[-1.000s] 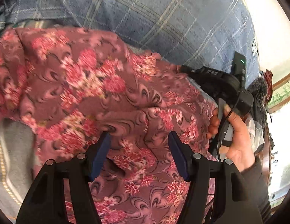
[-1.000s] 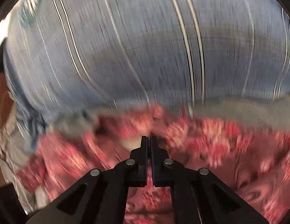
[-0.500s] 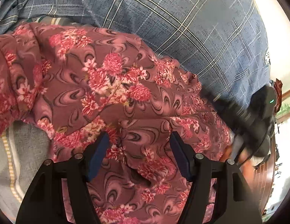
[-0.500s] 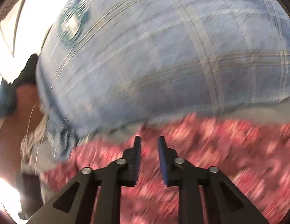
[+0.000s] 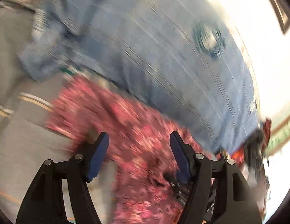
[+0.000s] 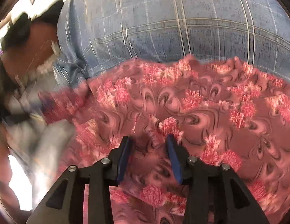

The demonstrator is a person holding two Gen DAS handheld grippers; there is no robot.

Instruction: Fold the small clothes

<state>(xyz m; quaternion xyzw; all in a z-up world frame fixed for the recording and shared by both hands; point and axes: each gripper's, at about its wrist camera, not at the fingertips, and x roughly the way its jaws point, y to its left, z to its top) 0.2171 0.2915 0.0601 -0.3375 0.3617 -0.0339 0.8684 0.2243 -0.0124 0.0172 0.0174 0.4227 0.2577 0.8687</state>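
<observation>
A maroon garment with pink flowers (image 6: 201,102) lies spread in front of the person's blue checked shirt (image 6: 182,18). My right gripper (image 6: 149,143) is open just above the garment, with a small raised fold of cloth between its blue pads, not clamped. In the left wrist view the picture is blurred: the same floral garment (image 5: 126,130) lies on a grey cloth surface (image 5: 23,140), and my left gripper (image 5: 139,145) is open wide and empty above its near edge.
The person's blue checked shirt (image 5: 163,56) fills the far side of both views. The grey surface has yellow and white stripes (image 5: 34,100) at the left. A dark device and clutter (image 5: 257,145) sit at the right. A hand (image 6: 23,43) shows at the left.
My right gripper was shut on the garment, let go and has opened wider above it. My left gripper stayed open and swung quickly to the left, to the garment's edge.
</observation>
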